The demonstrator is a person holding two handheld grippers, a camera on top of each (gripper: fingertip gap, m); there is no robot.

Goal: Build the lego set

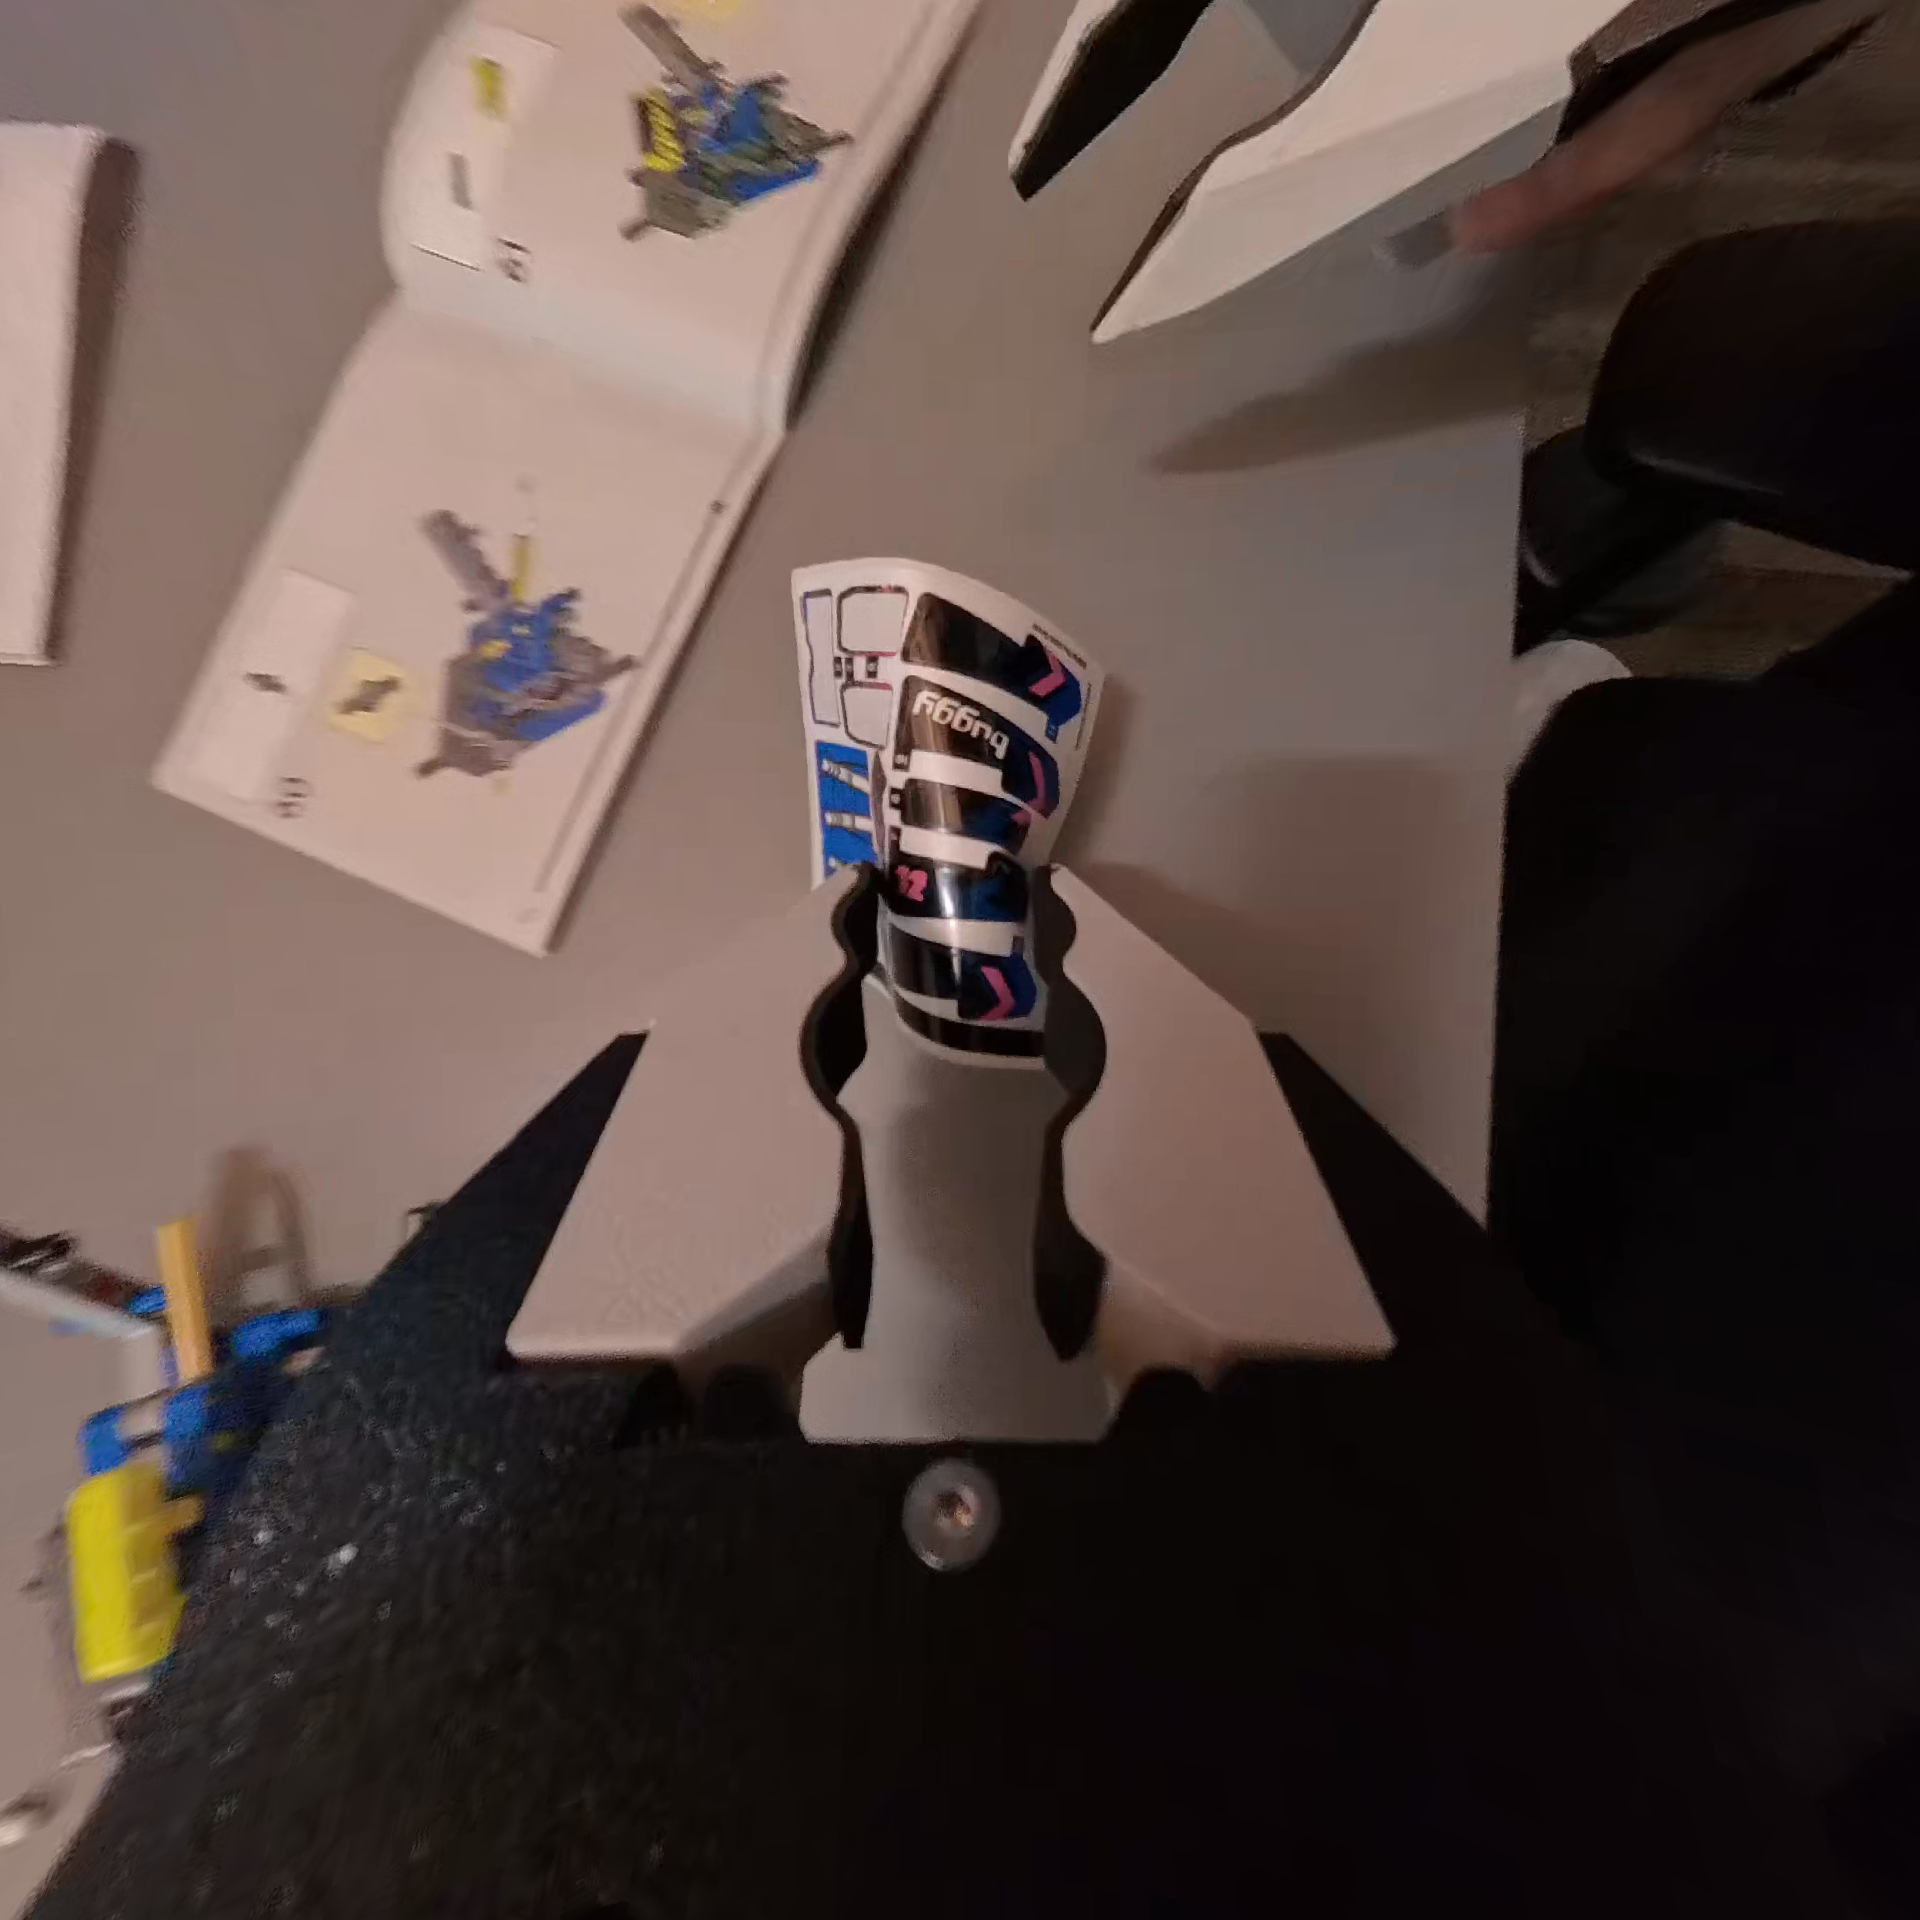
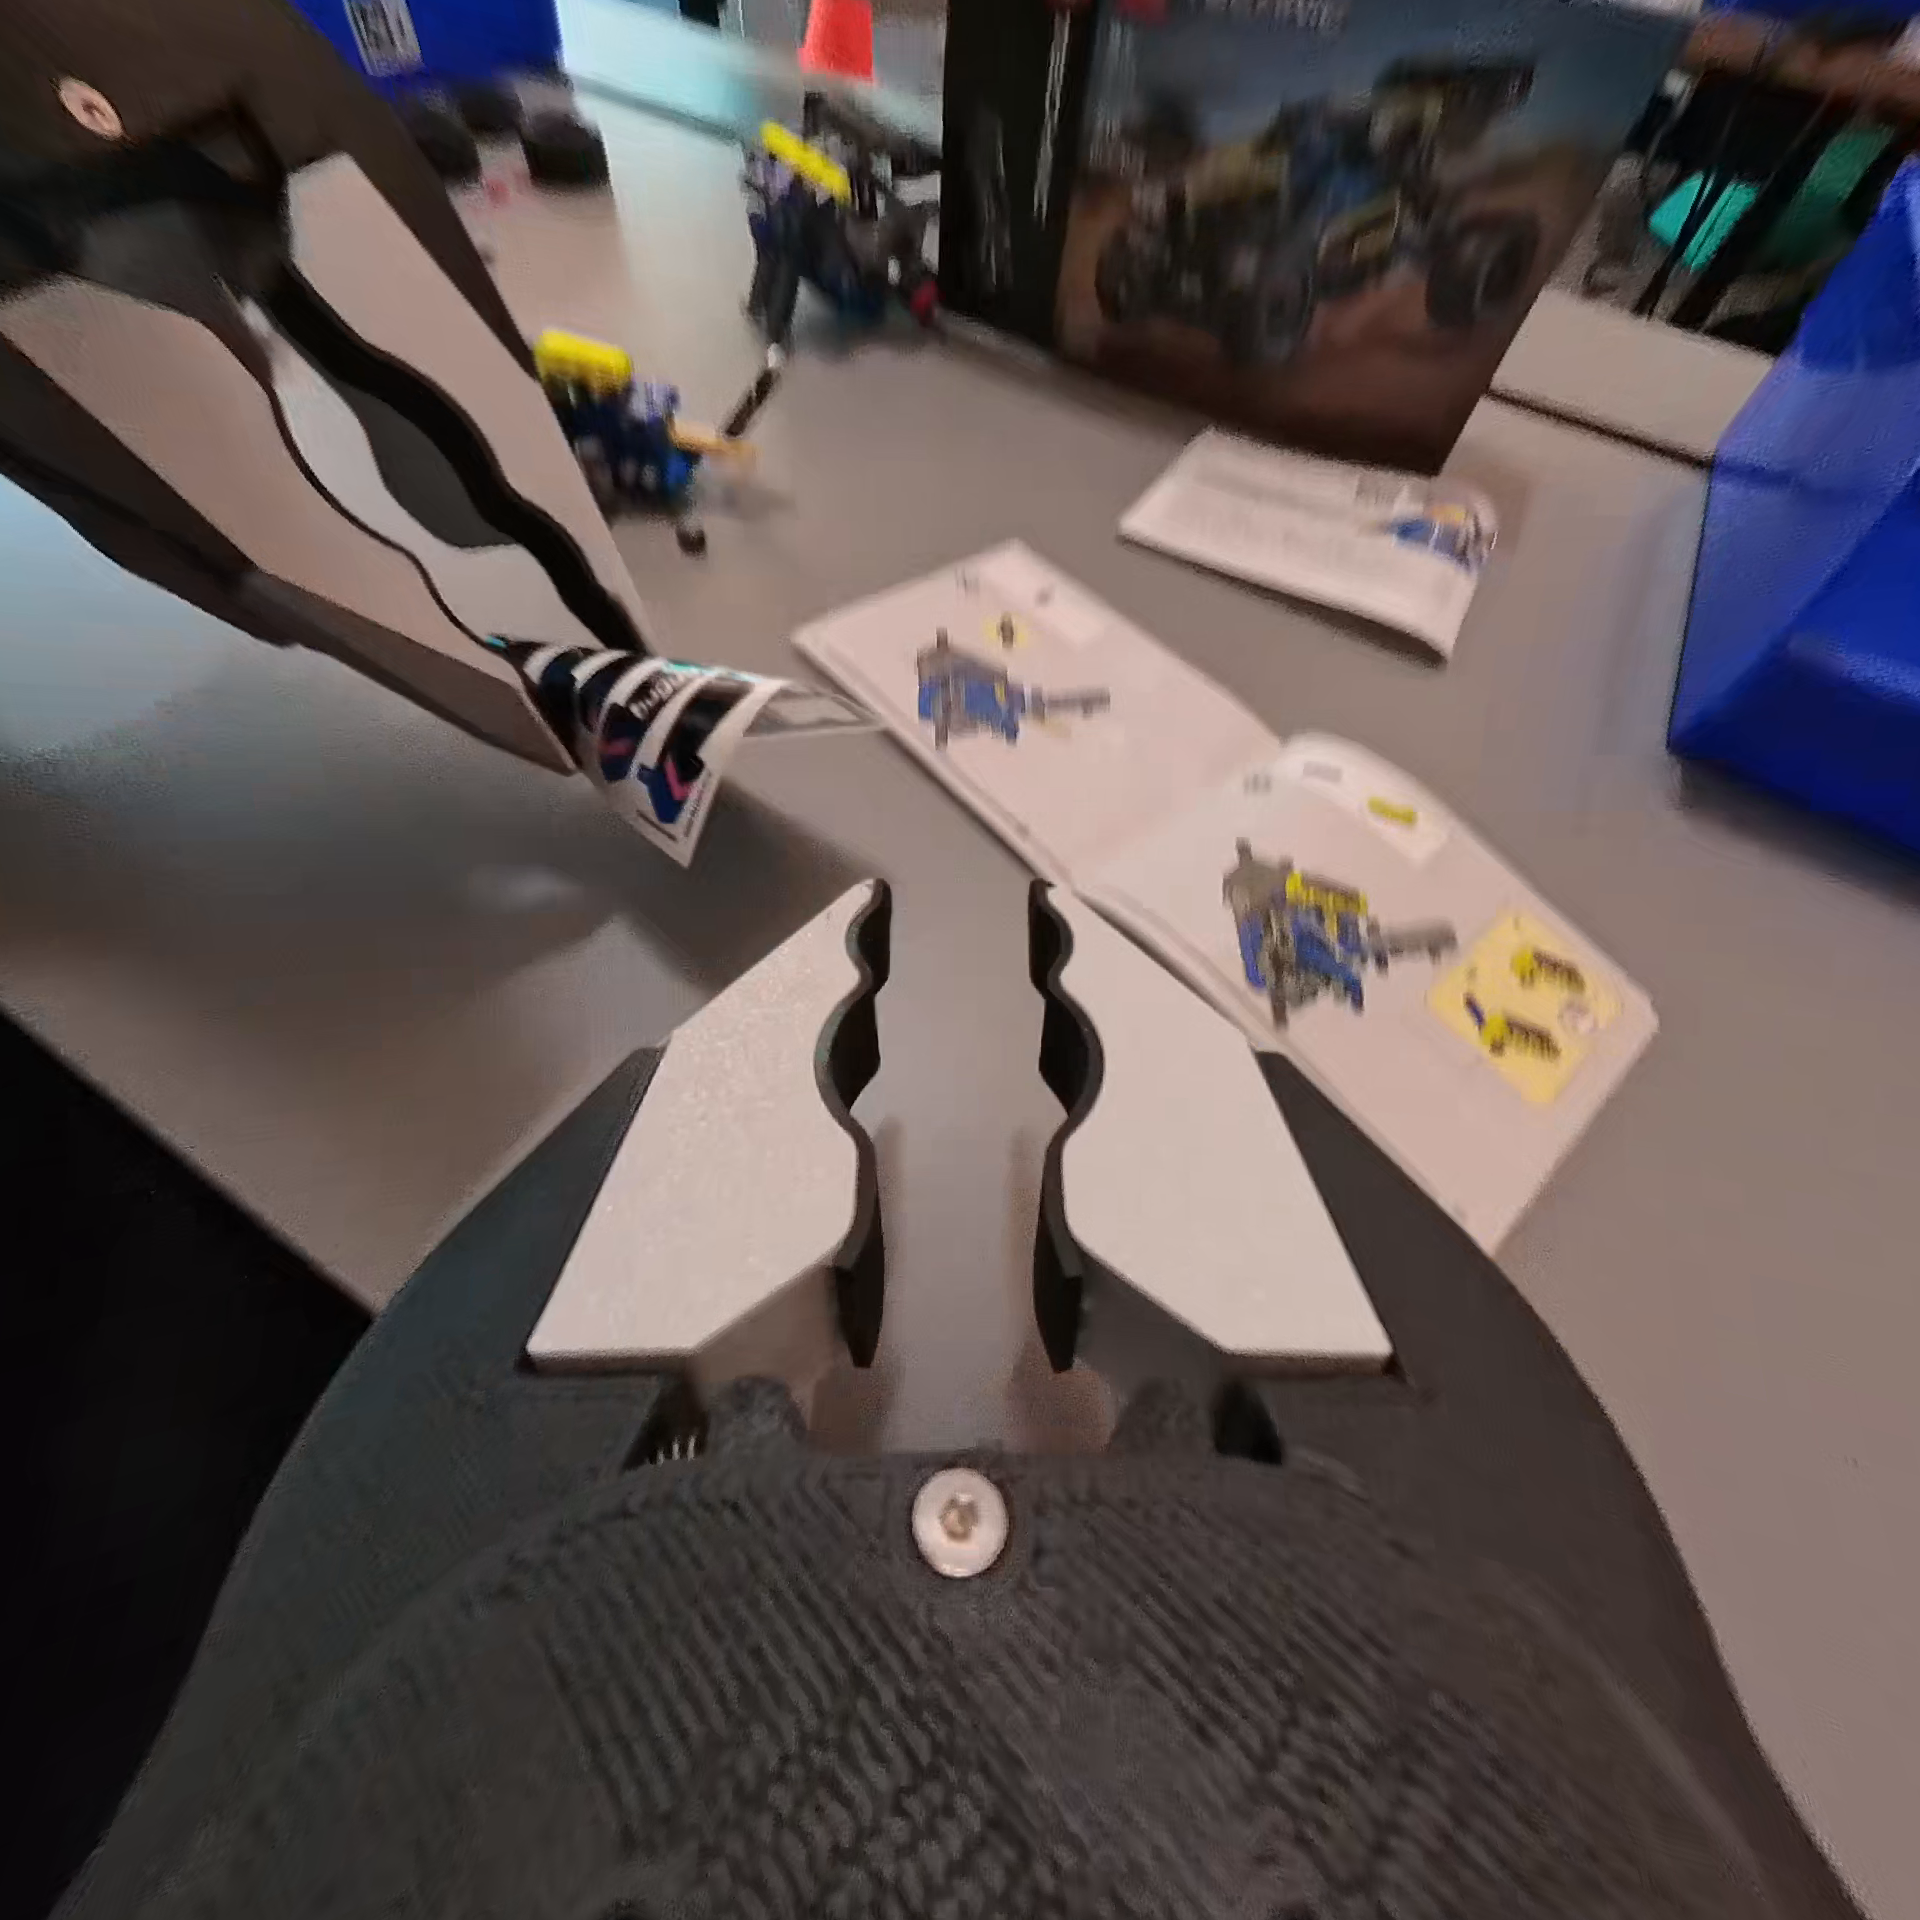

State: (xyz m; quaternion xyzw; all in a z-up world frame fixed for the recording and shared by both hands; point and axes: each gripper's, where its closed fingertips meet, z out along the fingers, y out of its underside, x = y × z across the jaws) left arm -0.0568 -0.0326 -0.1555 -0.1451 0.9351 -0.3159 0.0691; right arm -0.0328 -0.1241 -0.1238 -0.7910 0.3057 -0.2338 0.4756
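My left gripper point(image 1: 951, 883) is shut on a sticker sheet point(image 1: 935, 727) with black, blue and pink decals, held curled above the grey table. In the right wrist view the left gripper point(image 2: 582, 707) comes in from the upper left with the sticker sheet point(image 2: 665, 748) sticking out of its tips. My right gripper point(image 2: 958, 904) is open and empty, just below and to the right of the sheet; it also shows in the left wrist view point(image 1: 1070, 260). A partly built blue and yellow lego model point(image 2: 623, 426) stands behind the left gripper and shows blurred in the left wrist view point(image 1: 156, 1455).
An open instruction booklet point(image 2: 1195, 831) lies on the table point(image 2: 312, 935) right of the grippers, also in the left wrist view point(image 1: 499, 582). A second booklet point(image 2: 1320, 540), the set's box point(image 2: 1299, 229), another lego assembly point(image 2: 821, 229) and a blue bin point(image 2: 1829, 571) stand farther back. Tip to tip, the grippers are about 11 cm apart.
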